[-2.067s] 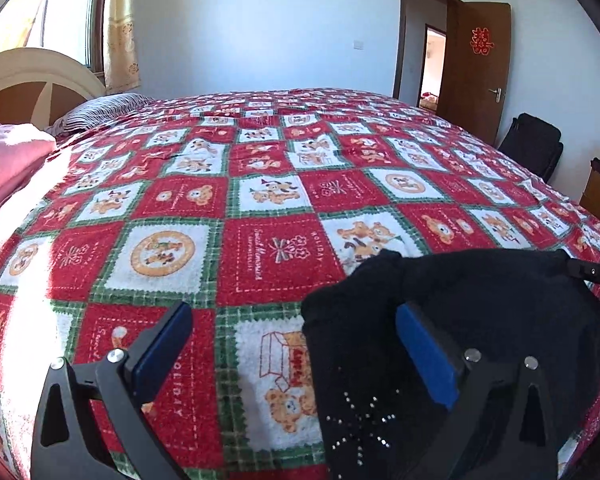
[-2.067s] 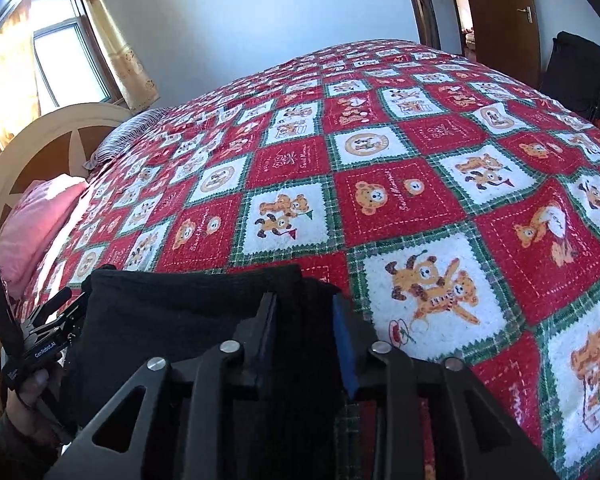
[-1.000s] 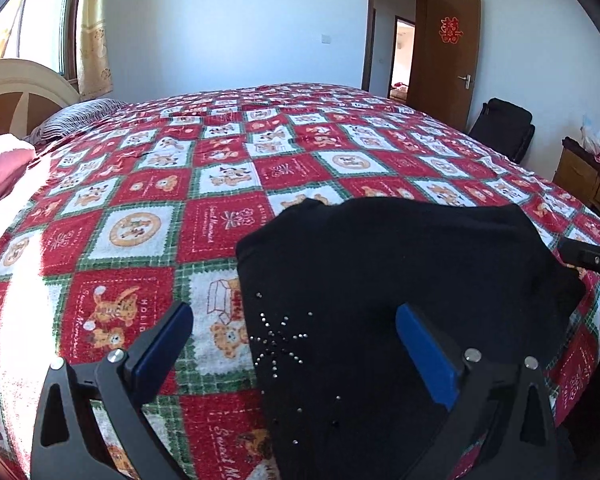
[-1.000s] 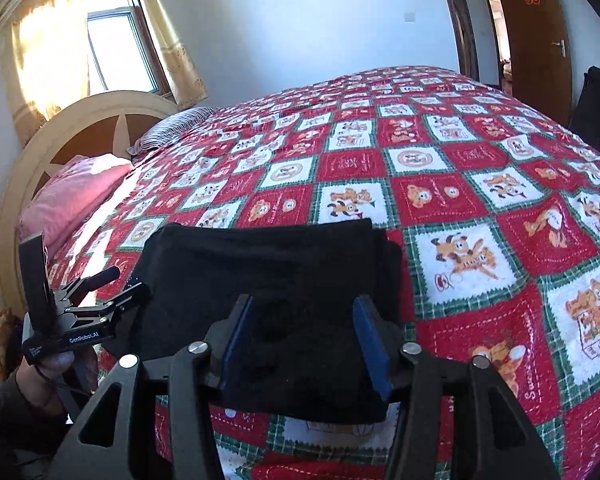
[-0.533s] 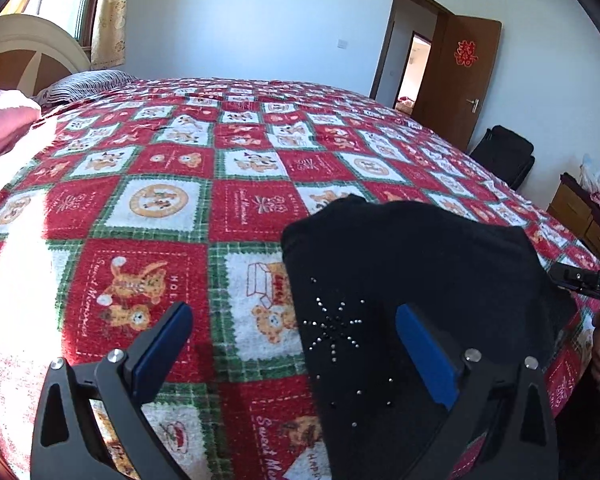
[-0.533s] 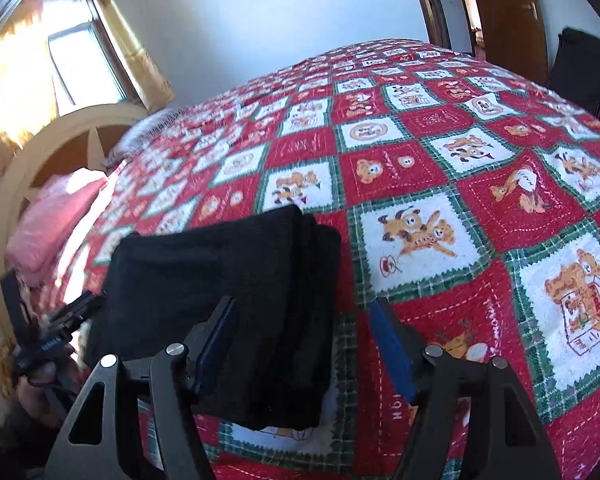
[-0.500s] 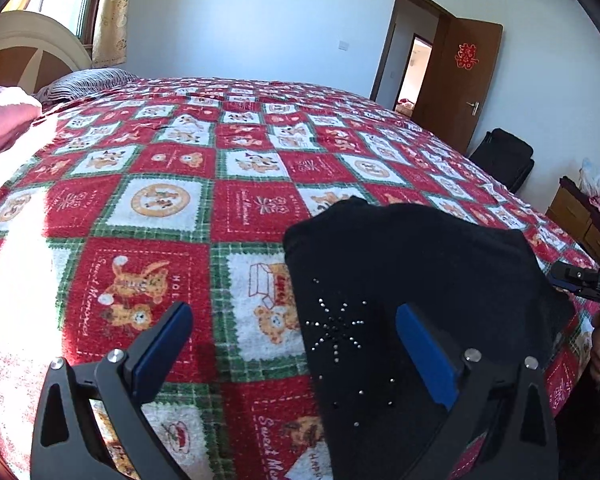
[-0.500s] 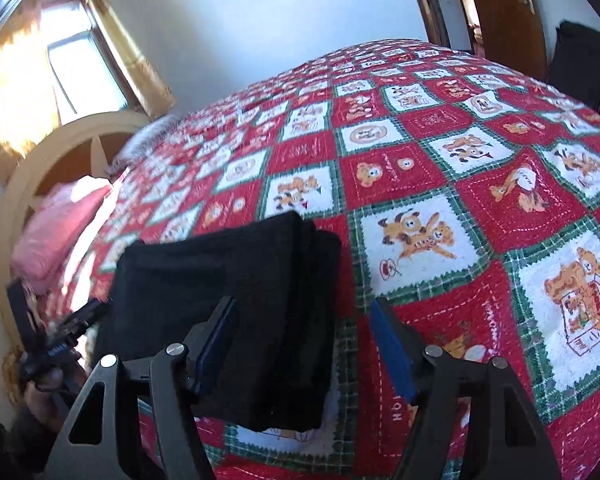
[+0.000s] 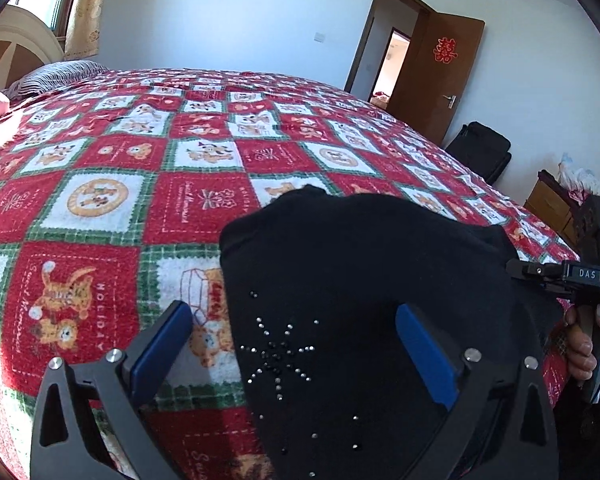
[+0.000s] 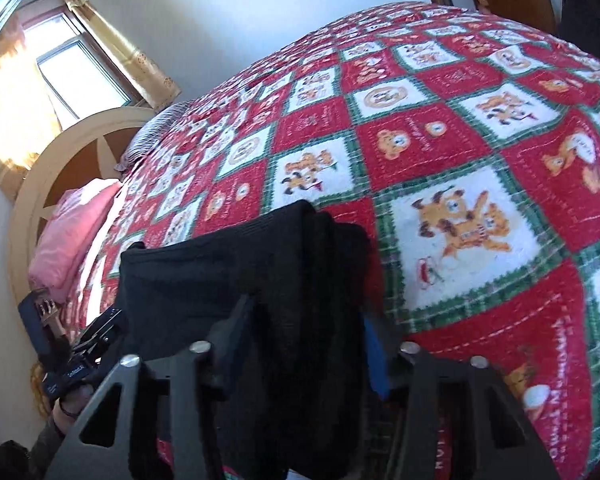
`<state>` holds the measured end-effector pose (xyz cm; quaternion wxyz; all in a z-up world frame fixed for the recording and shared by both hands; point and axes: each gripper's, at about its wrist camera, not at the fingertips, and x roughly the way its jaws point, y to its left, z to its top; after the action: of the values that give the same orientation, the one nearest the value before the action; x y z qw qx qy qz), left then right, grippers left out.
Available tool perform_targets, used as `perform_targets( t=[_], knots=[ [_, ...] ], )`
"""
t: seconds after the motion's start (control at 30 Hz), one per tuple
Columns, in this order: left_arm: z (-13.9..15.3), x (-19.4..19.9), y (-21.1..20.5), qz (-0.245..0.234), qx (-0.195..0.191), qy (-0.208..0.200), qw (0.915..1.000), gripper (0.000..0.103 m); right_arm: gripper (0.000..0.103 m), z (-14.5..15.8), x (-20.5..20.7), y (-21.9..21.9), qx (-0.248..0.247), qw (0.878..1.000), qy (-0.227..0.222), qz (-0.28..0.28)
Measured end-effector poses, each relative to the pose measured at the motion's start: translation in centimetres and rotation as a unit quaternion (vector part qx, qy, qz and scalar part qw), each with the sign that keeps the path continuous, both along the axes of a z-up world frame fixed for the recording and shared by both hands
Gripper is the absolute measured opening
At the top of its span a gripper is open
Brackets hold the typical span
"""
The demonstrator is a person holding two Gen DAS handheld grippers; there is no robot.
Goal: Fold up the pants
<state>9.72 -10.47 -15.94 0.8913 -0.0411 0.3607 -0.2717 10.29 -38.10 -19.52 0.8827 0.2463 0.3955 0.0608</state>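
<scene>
The black knit pants with the rhinestone starburst [image 9: 364, 300] lie folded into a thick bundle on the red, white and green checked bear-print bedspread [image 9: 100, 200], near the bed's close edge. My left gripper [image 9: 292, 356] has its jaws spread wide and empty; the bundle's left edge sits between them, under neither blue pad. My right gripper [image 10: 300, 344] has its jaws drawn in around the stacked layers at the bundle's right end; the cloth fills the gap between them, so I judge them pinching the pants, though the blur leaves the pad contact unclear.

The risk I see is on the right side. If I lift or drag with only some layers caught, the lower ones could slide out and the fold would fan open. Pulling toward me could also tip the bundle off the bed's edge. My left jaws hold nothing, so nothing steadies the far end.
</scene>
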Motion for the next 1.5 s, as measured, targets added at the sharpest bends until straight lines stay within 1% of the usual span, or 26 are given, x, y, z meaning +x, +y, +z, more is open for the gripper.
perform_targets(
  t=[0.07,0.1,0.13,0.17,0.2,0.23,0.27,0.3,0.33,0.37,0.43,0.5,0.57,0.73,0.83,0.9,0.97,1.1,1.17,1.23,1.33,1.4,1.43,1.5],
  knots=[
    [0.1,-0.2,0.1,-0.004,-0.008,0.001,1.0,0.101,0.036,0.1,-0.2,0.2,0.007,1.0,-0.006,0.011],
    [0.0,-0.3,0.1,-0.006,-0.01,0.0,0.9999,0.096,0.033,0.2,-0.4,0.2,0.014,1.0,-0.009,0.014],
    [0.1,-0.5,0.1,-0.012,-0.014,0.0,0.9998,0.086,0.032,0.2,-0.5,0.3,0.016,1.0,-0.012,0.014],
    [0.1,-0.7,0.1,-0.022,-0.02,0.002,0.9996,0.079,0.029,0.3,-0.6,0.3,0.017,1.0,-0.016,0.015],
    [0.1,-0.8,0.2,-0.026,-0.023,0.003,0.9994,0.068,0.028,0.4,-0.8,0.5,0.018,0.999,-0.021,0.017],
    [0.1,-0.9,0.3,-0.027,-0.023,0.001,0.9994,0.061,0.027,0.6,-1.0,0.6,0.019,0.999,-0.024,0.018],
    [0.1,-0.9,0.4,-0.028,-0.024,0.001,0.9993,0.057,0.027,0.8,-1.1,0.7,0.02,0.999,-0.029,0.02],
    [0.1,-0.9,0.6,-0.029,-0.029,0.003,0.9991,0.044,0.026,1.0,-1.4,0.9,0.02,0.999,-0.034,0.021],
    [0.1,-0.8,0.9,-0.028,-0.034,0.005,0.999,0.027,0.026,1.4,-1.6,1.2,0.016,0.999,-0.04,0.022],
    [0.2,-0.7,1.2,-0.026,-0.039,0.009,0.9988,0.022,0.026,1.6,-1.7,1.4,0.014,0.999,-0.043,0.024],
    [0.2,-0.5,1.5,-0.03,-0.054,0.017,0.998,0.017,0.025,2.4,-2.1,2.1,0.005,0.998,-0.054,0.028],
    [0.5,-0.5,2.0,-0.027,-0.063,0.021,0.9974,0.014,0.025,3.4,-2.3,2.7,-0.007,0.997,-0.065,0.034],
    [1.0,-0.4,2.7,-0.025,-0.08,0.025,0.9961,0.013,0.025,4.2,-2.4,3.0,-0.004,0.997,-0.073,0.038],
    [3.0,-0.6,4.6,-0.015,-0.091,0.004,0.9957,0.012,0.025,5.9,-1.5,4.0,0.003,0.995,-0.087,0.052],
    [4.5,-0.8,6.3,0.001,-0.083,-0.02,0.9964,0.012,0.025,6.5,0.3,5.5,0.015,0.993,-0.091,0.07],
    [5.2,-0.6,8.1,0.016,-0.083,-0.029,0.996,0.012,0.025,6.9,1.7,6.9,0.018,0.992,-0.093,0.084],
    [5.9,-0.4,10.1,0.035,-0.078,-0.038,0.9956,0.011,0.025,7.1,3.5,8.7,0.031,0.99,-0.096,0.102],
    [7.0,0.0,14.5,0.08,-0.056,-0.058,0.9935,0.012,0.025,7.6,7.9,14.0,0.056,0.983,-0.101,0.142],
    [7.4,0.2,16.9,0.107,-0.035,-0.071,0.9911,0.012,0.025,7.7,9.7,16.9,0.057,0.98,-0.107,0.16],
    [7.4,0.6,19.1,0.133,-0.019,-0.077,0.988,0.012,0.025,7.7,11.5,20.1,0.061,0.976,-0.108,0.18],
    [6.3,1.4,21.6,0.168,0.0,-0.071,0.9832,0.012,0.025,6.9,13.6,24.3,0.061,0.972,-0.105,0.201],
    [5.1,1.8,22.5,0.186,0.021,-0.065,0.9802,0.012,0.025,5.9,14.6,26.3,0.059,0.971,-0.095,0.211],
    [4.4,2.0,23.1,0.192,0.021,-0.056,0.9795,0.012,0.025,5.2,15.1,27.5,0.054,0.971,-0.086,0.217],
    [2.7,2.5,23.7,0.199,0.025,-0.041,0.9789,0.013,0.025,4.2,15.7,28.0,0.043,0.973,-0.077,0.215]
  ],
)
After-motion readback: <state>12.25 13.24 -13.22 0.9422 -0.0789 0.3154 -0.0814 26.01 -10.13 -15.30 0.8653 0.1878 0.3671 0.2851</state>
